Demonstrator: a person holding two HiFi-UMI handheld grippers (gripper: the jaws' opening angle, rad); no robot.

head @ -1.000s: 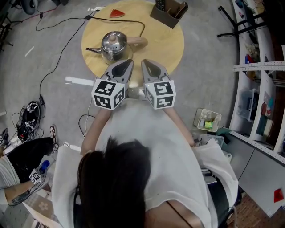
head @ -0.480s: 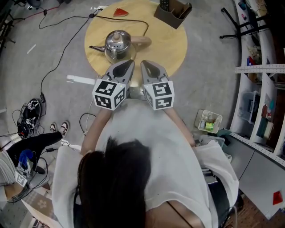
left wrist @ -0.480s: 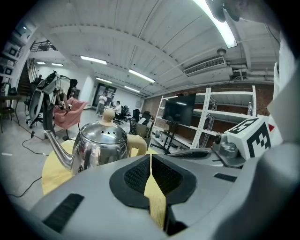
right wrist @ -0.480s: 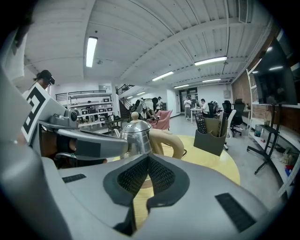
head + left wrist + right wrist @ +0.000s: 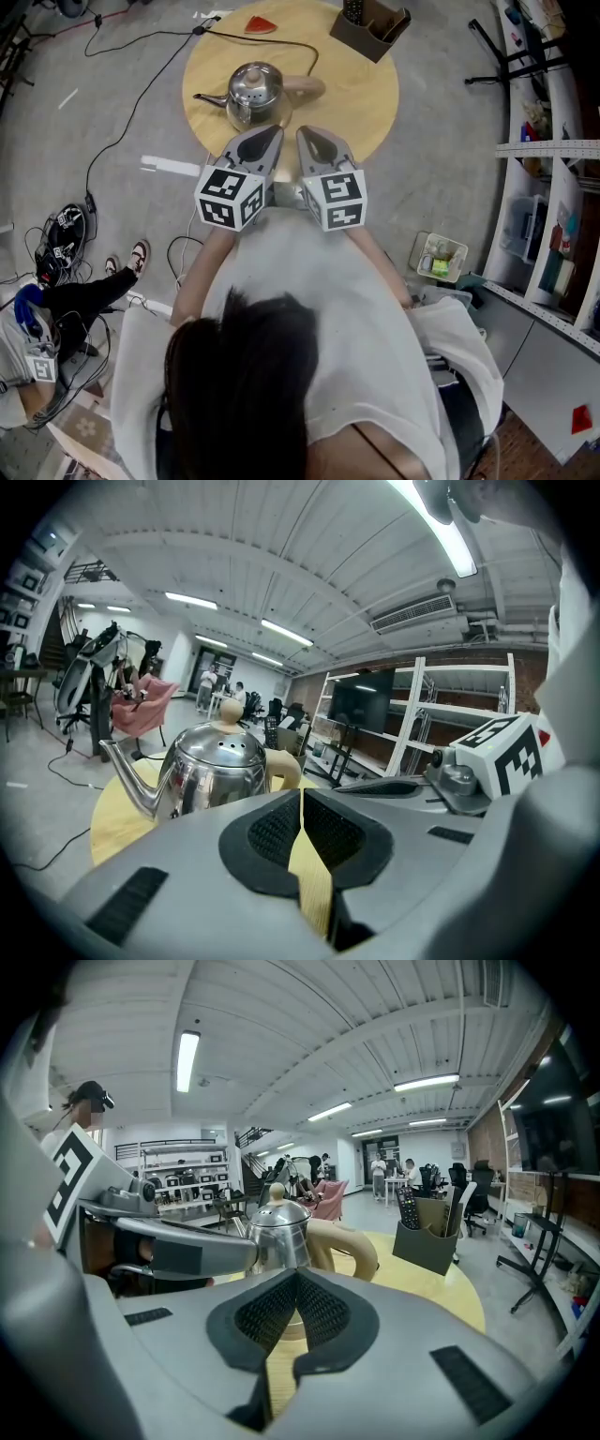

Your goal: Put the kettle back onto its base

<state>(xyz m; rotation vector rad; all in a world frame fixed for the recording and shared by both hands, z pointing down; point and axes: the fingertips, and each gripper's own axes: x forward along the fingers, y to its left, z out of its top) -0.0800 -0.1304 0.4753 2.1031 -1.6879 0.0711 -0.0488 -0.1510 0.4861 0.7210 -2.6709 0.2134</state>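
Listing containers first: a brown open-topped box (image 5: pixel 361 36) is sitting at the far edge of the round table (image 5: pixel 361 98) and is holding remote controls (image 5: pixel 406 1208) upright. A small pale crate (image 5: pixel 418 246) is resting on the grey floor beside the shelving, carrying small yellow-green packets.

The kettle (image 5: pixel 253 86) is standing on the near left part of the table, just beyond both tongs. It is a rounded body of polished steel, its lid pierced with small holes under a round pale knob, its slim spout (image 5: pixel 211 98) pointing left and its smooth cream handle (image 5: pixel 305 86) looping right. Whether a base is lying under it cannot be told. The tabletop is showing a light wood grain. A black cable (image 5: pixel 281 45) is curving across it, and a red wedge (image 5: pixel 261 25) is lying at the far rim.

The left gripper (image 5: pixel 267 133) and right gripper (image 5: pixel 314 133) are hovering side by side at the near table edge. Each is clenched, ribbed black pads meeting, grasping nothing.
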